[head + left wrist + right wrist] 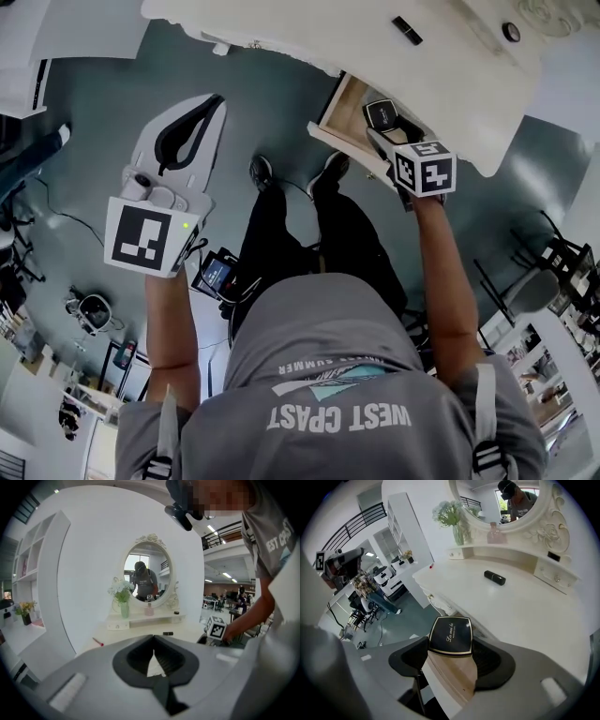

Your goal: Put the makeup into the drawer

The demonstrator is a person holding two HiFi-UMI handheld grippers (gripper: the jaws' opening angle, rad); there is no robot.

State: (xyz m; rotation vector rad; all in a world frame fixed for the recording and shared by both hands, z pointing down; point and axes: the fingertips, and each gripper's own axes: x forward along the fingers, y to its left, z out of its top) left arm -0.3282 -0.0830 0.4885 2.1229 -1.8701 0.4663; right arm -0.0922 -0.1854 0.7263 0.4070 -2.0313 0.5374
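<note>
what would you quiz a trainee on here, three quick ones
1. True or false: the left gripper holds the makeup.
2. What is the right gripper shut on? A: a spoon. B: a black compact. C: a hairbrush.
3. Fill in: the black compact is held over the open ___.

Key:
1. False; its jaws are together on nothing.
2. B.
3. drawer.
</note>
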